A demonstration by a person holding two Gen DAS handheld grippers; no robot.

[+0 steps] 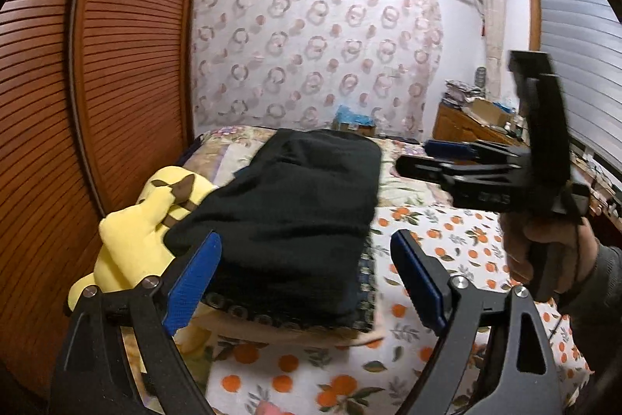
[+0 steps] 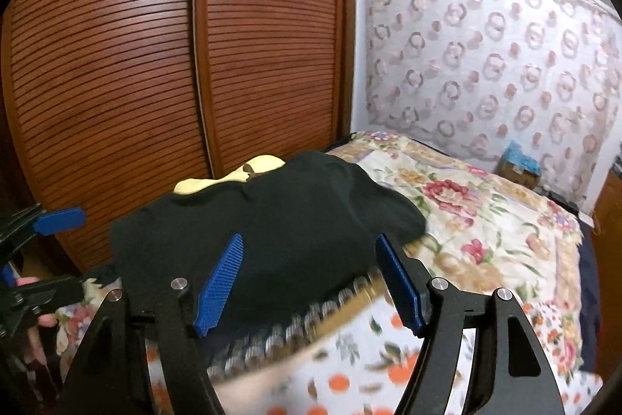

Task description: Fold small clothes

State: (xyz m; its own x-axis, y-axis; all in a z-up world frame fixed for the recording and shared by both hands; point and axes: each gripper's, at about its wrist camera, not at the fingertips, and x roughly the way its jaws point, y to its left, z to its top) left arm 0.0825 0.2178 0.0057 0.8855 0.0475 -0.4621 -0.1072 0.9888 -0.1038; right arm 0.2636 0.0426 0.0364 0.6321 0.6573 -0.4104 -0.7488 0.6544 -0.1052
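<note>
Left wrist view: the left gripper (image 1: 307,282) fills the bottom of the frame, its blue pads (image 1: 190,279) spread wide with nothing between them. Just past them, at centre, a folded black garment (image 1: 295,209) lies on top of a cushion (image 1: 295,317) with a ring-patterned edge, which sits on an orange-print sheet (image 1: 447,244). A yellow plush toy (image 1: 132,240) is tucked against the garment at lower left, beside the brown slatted wardrobe (image 1: 116,65). At right, a hand (image 1: 544,251) grips the handle of the right gripper (image 1: 420,158), whose fingers point left, above the bed; its jaws are apart and hold nothing.

Right wrist view: the right gripper (image 2: 311,282) hangs in front of the garment (image 2: 280,212), jaws standing open and empty, the cloth showing between and beyond them. A floral quilt (image 2: 486,220) spreads to the right. The left gripper (image 2: 46,255) pokes in at the left edge, its one clear blue pad (image 2: 60,219) free of the cloth.
</note>
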